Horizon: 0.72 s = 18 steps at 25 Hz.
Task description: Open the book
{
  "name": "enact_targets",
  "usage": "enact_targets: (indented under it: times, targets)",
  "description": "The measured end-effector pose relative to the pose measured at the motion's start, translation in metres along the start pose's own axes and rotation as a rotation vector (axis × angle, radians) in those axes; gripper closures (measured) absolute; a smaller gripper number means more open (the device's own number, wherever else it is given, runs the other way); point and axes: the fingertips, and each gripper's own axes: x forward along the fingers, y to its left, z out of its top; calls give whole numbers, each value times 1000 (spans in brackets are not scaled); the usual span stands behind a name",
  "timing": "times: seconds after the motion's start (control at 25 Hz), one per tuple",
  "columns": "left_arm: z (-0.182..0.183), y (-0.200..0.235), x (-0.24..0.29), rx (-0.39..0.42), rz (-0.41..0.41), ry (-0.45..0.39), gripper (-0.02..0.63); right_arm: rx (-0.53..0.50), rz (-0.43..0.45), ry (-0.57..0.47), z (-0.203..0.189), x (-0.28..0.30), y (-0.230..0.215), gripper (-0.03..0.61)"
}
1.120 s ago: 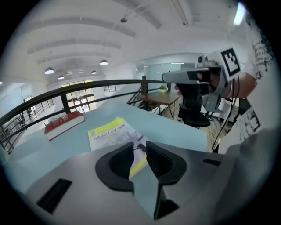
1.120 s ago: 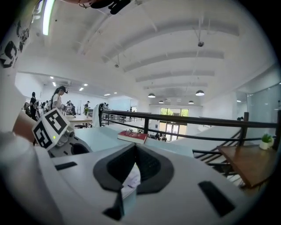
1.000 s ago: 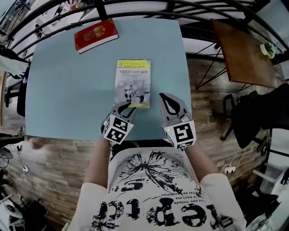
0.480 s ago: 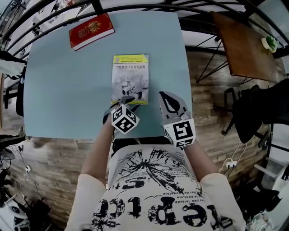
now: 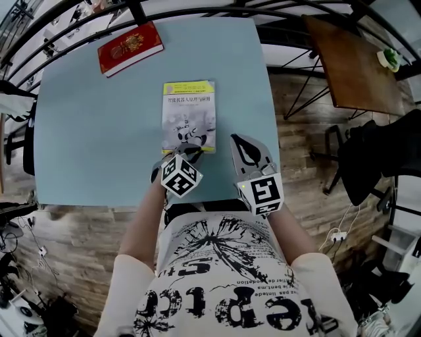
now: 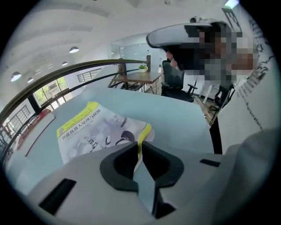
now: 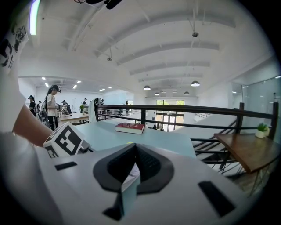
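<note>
A thin book with a yellow and grey cover point(image 5: 189, 115) lies flat on the pale blue table point(image 5: 92, 131), spine at its left. My left gripper point(image 5: 186, 153) points steeply down at the book's near edge. In the left gripper view the cover's near corner point(image 6: 141, 134) curls up off the pages and runs into the gap of the left gripper point(image 6: 137, 148), whose jaws are closing on it. My right gripper point(image 5: 239, 141) hovers just right of the book's near right corner, shut and empty; in its own view the right gripper point(image 7: 134, 152) points nearly level over the table.
A red hardback book point(image 5: 129, 48) lies at the table's far left corner, also seen as the red book point(image 7: 130, 127). A black railing point(image 5: 197, 10) runs behind the table. A brown side table point(image 5: 355, 66) stands to the right. The table's near edge is just under both grippers.
My left gripper dropped onto the book's near edge and rolled, its marker cube turning. Its jaws went from wide to closed around the cover's corner. The right gripper stayed put.
</note>
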Motion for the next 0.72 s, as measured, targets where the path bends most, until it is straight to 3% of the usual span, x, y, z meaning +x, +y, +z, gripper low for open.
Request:
enact_targets:
  times: [0.36, 0.72]
  targets:
    - [7, 12, -23, -164, -42, -110, 592, -18, -12, -9, 12, 4, 24, 568]
    - [15, 37, -76, -236, 30, -251, 595, -28, -9, -13, 26, 6, 54, 568]
